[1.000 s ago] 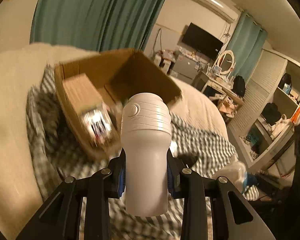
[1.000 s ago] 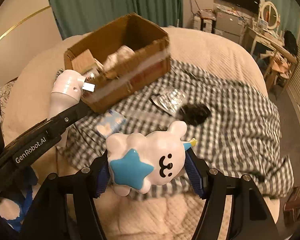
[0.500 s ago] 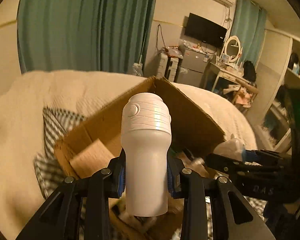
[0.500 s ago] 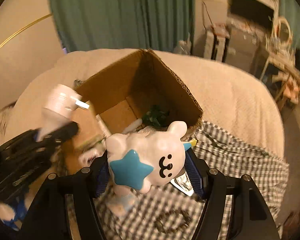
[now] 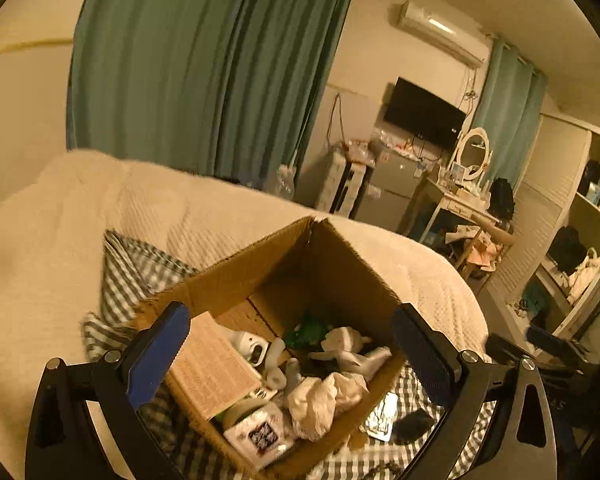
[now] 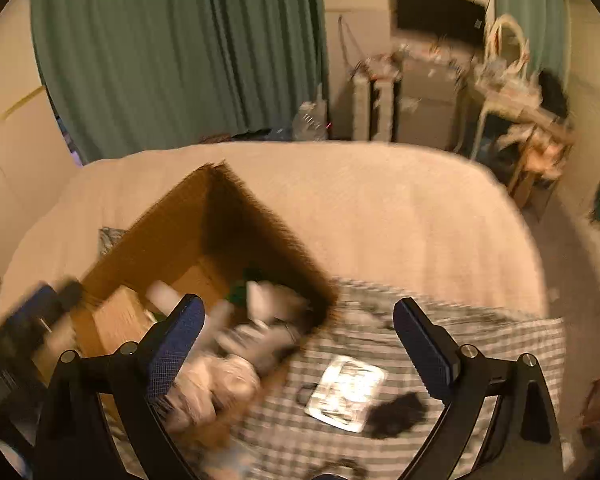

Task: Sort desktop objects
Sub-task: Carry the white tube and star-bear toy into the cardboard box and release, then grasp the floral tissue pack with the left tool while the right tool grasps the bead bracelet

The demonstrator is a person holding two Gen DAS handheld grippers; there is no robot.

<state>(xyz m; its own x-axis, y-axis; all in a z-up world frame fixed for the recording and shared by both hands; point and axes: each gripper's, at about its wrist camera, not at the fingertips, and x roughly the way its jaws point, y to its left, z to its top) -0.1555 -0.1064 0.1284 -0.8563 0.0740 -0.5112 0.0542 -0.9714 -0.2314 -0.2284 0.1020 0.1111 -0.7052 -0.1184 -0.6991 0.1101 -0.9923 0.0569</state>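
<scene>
An open cardboard box (image 5: 236, 272) (image 6: 160, 236) stands on a checked cloth on the bed. My left gripper (image 5: 290, 320) hangs over it; its jaws are opening wide, with nothing between them. Inside lie a brown packet (image 5: 212, 372), white lumpy things (image 5: 324, 396), a green item (image 5: 306, 330) and a small printed box (image 5: 260, 436). My right gripper (image 6: 300, 308) is above the box's right corner, jaws opening and empty. A blurred whitish mass (image 6: 224, 380) shows below its left finger, at the box's near edge.
On the checked cloth (image 6: 480, 344) right of the box lie a foil blister pack (image 6: 344, 388) (image 5: 382, 420) and a small black object (image 6: 396, 412) (image 5: 414, 420). A cream bedspread (image 5: 60, 240) surrounds the cloth. Green curtains, a TV and a cluttered desk stand beyond the bed.
Both grippers have opened. The white bottle has left my left jaws and the star plush toy my right jaws. Both hands came up and over the box.
</scene>
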